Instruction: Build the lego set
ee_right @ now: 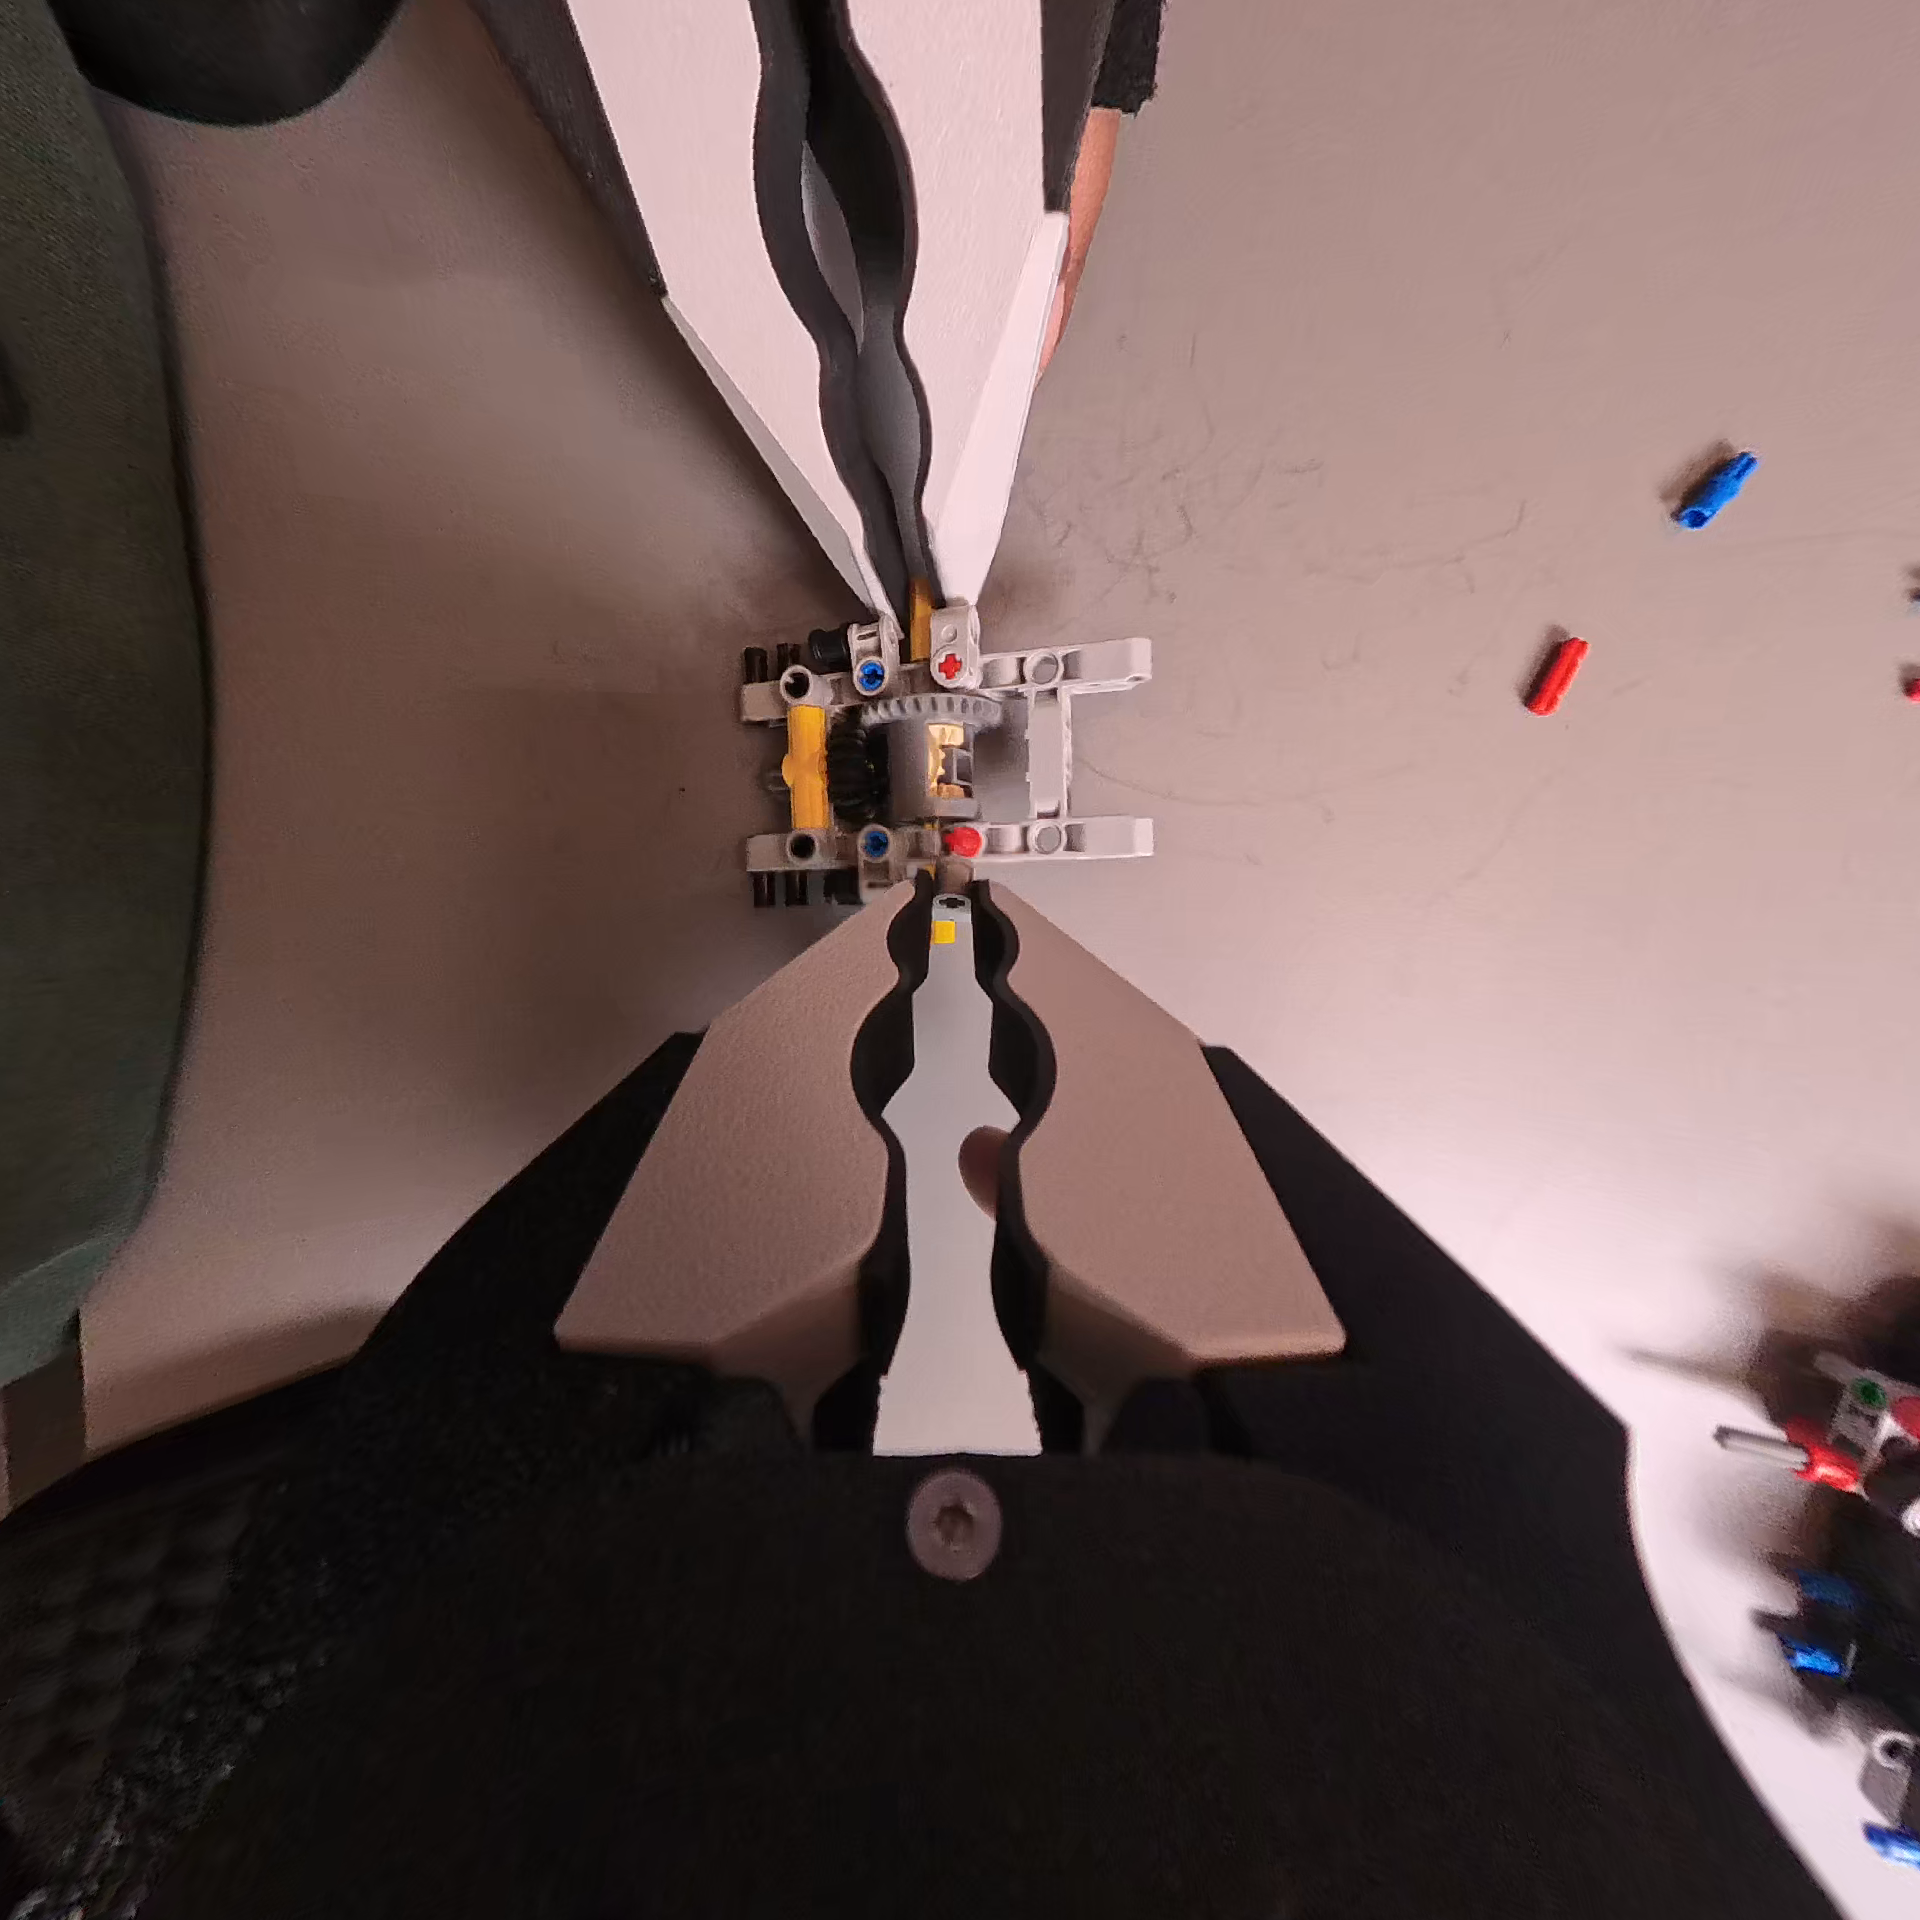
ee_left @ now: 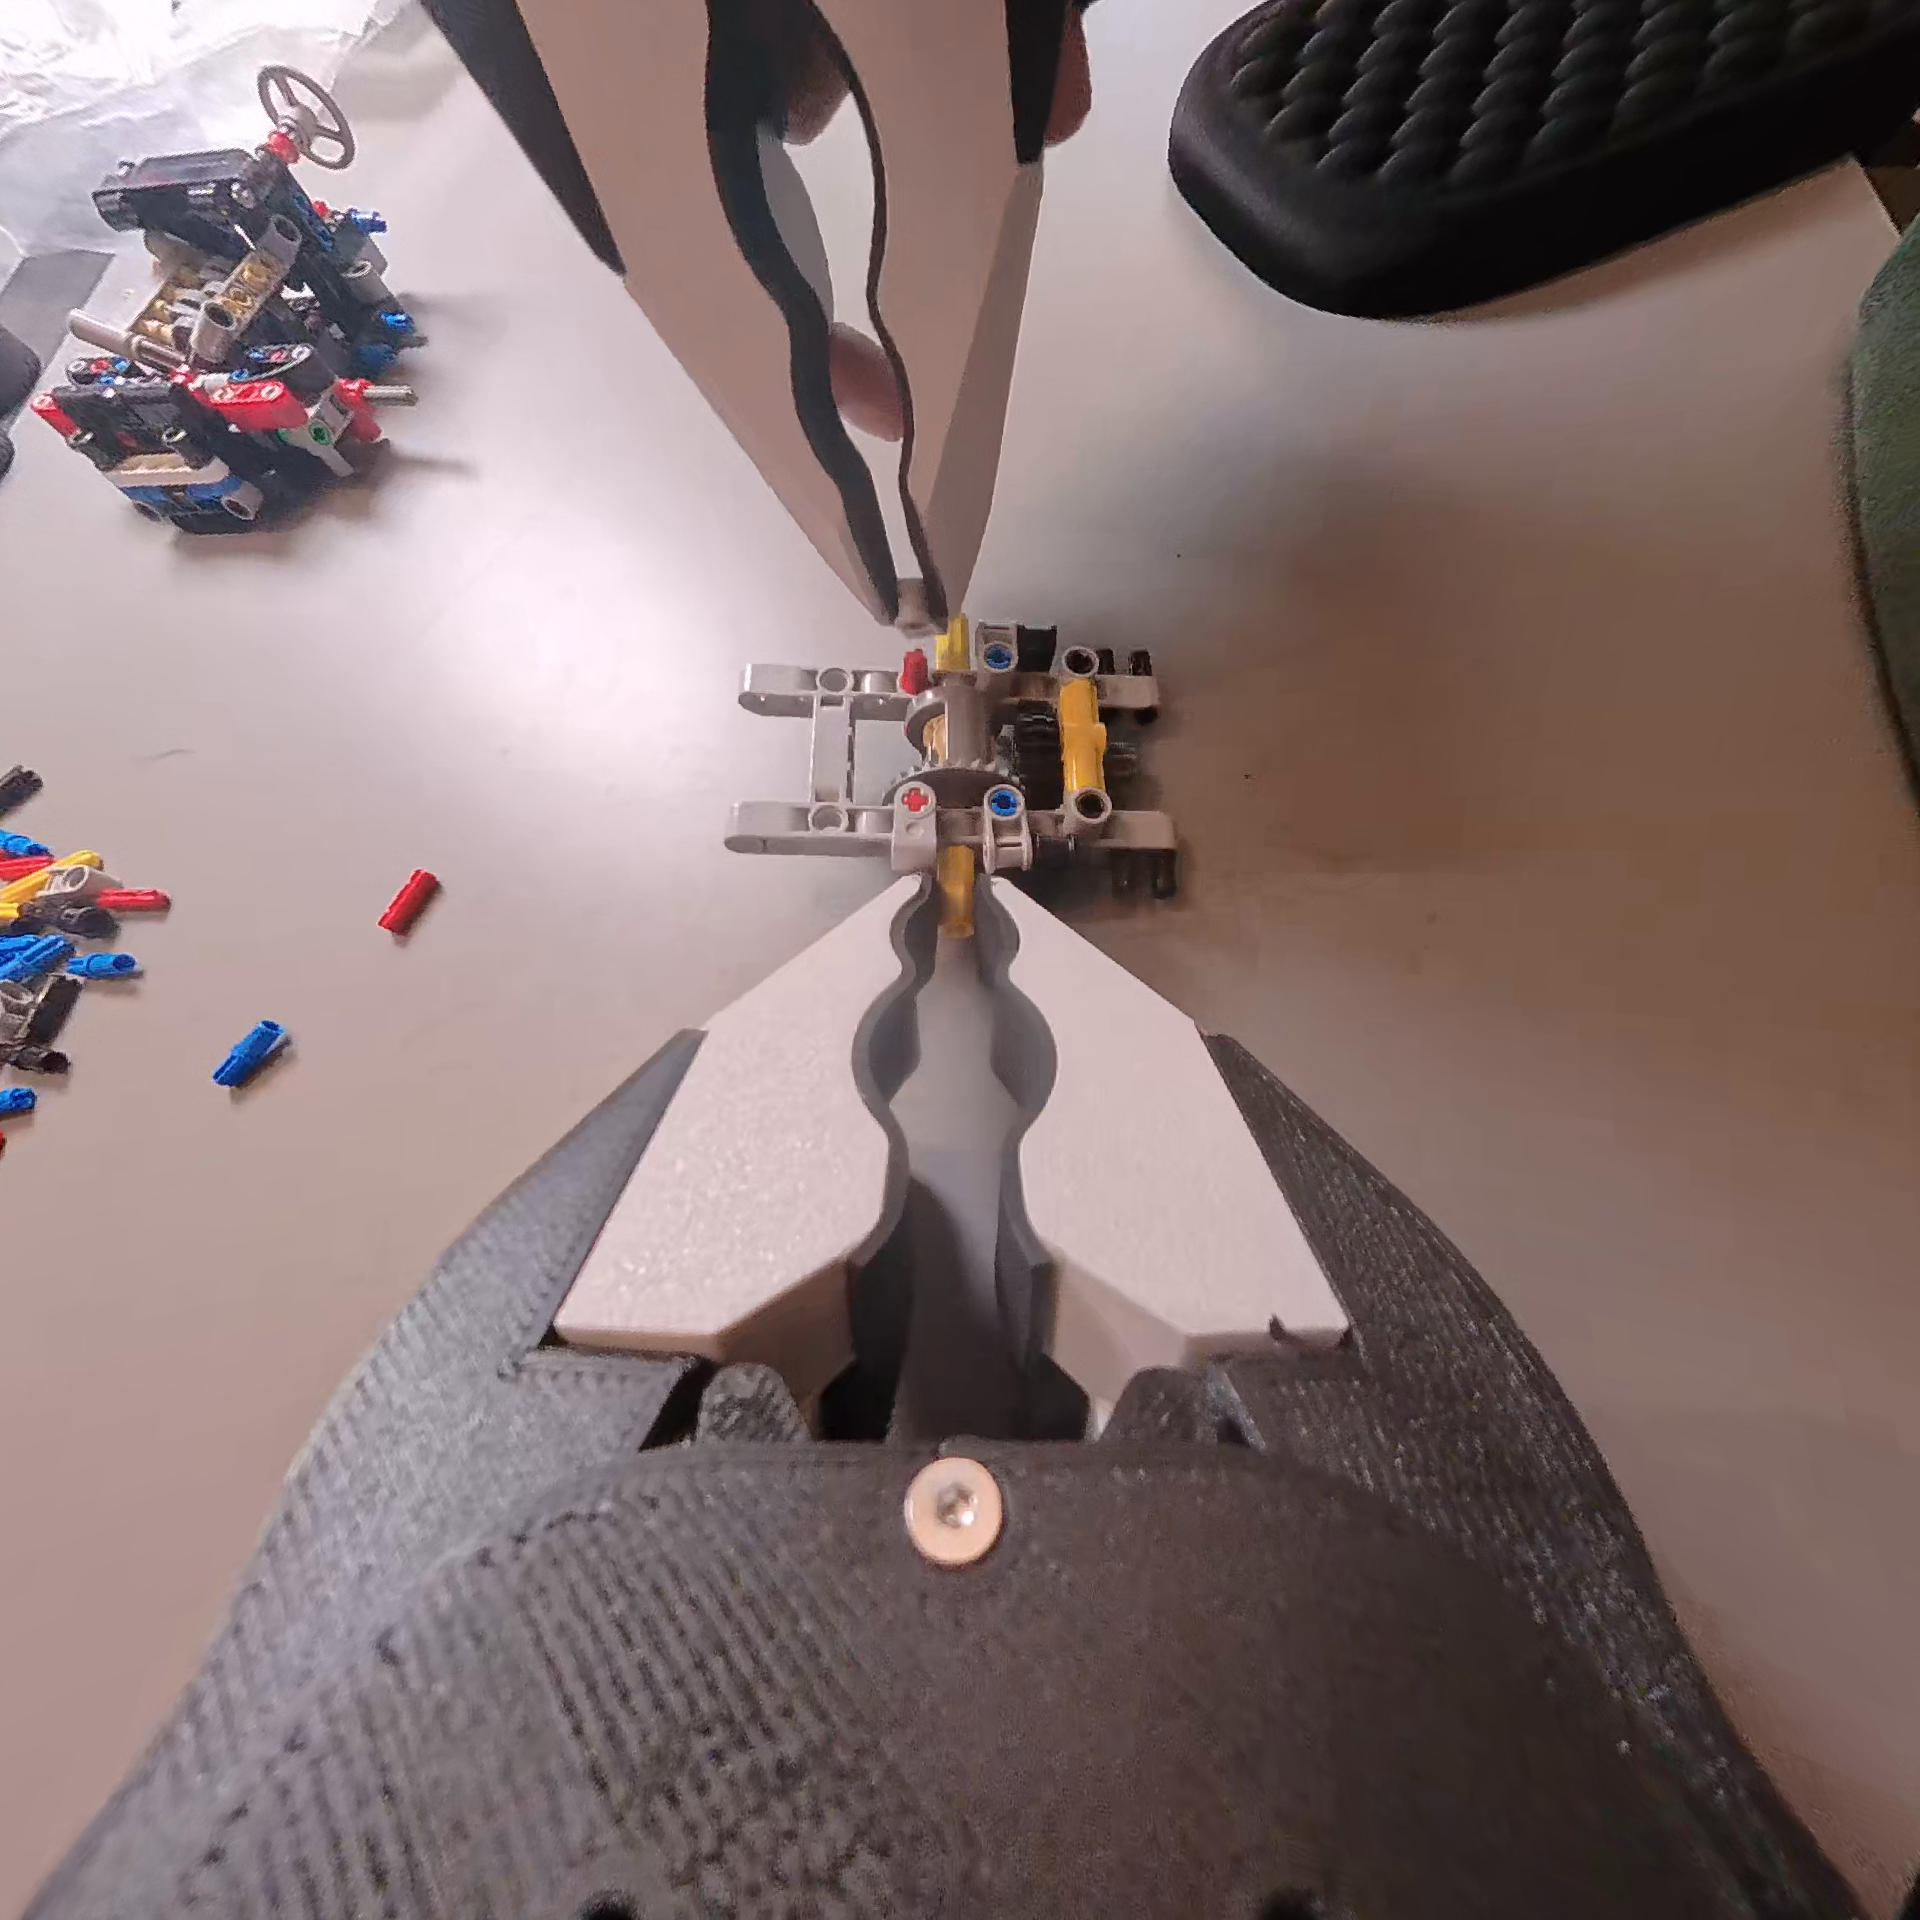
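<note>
A small grey Lego frame assembly (ee_left: pixel 831 758) with a gear, a differential and yellow parts lies flat on the table; it also shows in the right wrist view (ee_right: pixel 1049 758). A yellow axle (ee_left: pixel 956 904) runs through it and sticks out on both sides. My left gripper (ee_left: pixel 958 896) is shut on the near end of this axle; it also shows from above in the right wrist view (ee_right: pixel 920 613). My right gripper (ee_right: pixel 948 896) is shut on a small grey bush (ee_right: pixel 951 907) at the axle's other end, as the left wrist view (ee_left: pixel 920 613) also shows.
A larger built Lego block with a grey steering wheel (ee_left: pixel 229 343) stands far left, blurred in the right wrist view (ee_right: pixel 1860 1455). Loose pins (ee_left: pixel 52 935), a red pin (ee_left: pixel 407 900) and a blue pin (ee_left: pixel 249 1052) lie left. A black mesh pad (ee_left: pixel 1507 156) and green cloth (ee_right: pixel 73 727) border the table. One gripper's finger ends stand about 5 cm off the other's.
</note>
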The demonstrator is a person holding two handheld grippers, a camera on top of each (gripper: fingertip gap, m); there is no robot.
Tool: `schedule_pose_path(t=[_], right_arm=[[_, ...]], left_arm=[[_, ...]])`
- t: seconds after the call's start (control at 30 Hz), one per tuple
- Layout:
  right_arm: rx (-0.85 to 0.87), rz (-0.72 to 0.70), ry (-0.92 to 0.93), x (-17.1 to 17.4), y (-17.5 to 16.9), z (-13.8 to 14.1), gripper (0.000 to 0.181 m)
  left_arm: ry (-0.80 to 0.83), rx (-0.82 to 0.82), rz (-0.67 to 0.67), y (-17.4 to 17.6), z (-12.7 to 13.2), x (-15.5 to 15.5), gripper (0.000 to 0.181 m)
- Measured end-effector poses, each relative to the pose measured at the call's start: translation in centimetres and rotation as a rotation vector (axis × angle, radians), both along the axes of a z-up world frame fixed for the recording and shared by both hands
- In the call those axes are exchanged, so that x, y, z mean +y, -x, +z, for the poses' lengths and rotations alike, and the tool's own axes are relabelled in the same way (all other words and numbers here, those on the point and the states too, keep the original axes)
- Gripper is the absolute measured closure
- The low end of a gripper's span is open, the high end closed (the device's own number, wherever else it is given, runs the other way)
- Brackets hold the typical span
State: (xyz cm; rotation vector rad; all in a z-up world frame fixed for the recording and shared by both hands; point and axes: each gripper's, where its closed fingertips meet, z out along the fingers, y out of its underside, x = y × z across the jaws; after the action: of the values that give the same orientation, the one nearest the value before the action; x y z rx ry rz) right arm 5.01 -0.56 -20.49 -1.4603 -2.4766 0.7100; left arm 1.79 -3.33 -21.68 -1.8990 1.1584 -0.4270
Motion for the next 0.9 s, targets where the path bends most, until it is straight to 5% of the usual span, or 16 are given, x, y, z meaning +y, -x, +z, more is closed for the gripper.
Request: schedule_pose_path(t=[0.03,0.37,0.9], right_arm=[[-0.001,-0.01,-0.011,0.2,-0.2,0.0,0.175],[-0.203,-0.027,-0.214,2.9,-4.0,-2.4,0.175],[0.047,-0.129,-0.141,2.7,-2.9,-2.0,0.169]], left_arm=[[0.003,-0.008,0.001,0.0,0.1,0.0,0.177],[0.015,-0.046,0.022,0.3,0.5,0.3,0.177],[0.019,-0.05,0.04,0.7,0.5,0.4,0.177]])
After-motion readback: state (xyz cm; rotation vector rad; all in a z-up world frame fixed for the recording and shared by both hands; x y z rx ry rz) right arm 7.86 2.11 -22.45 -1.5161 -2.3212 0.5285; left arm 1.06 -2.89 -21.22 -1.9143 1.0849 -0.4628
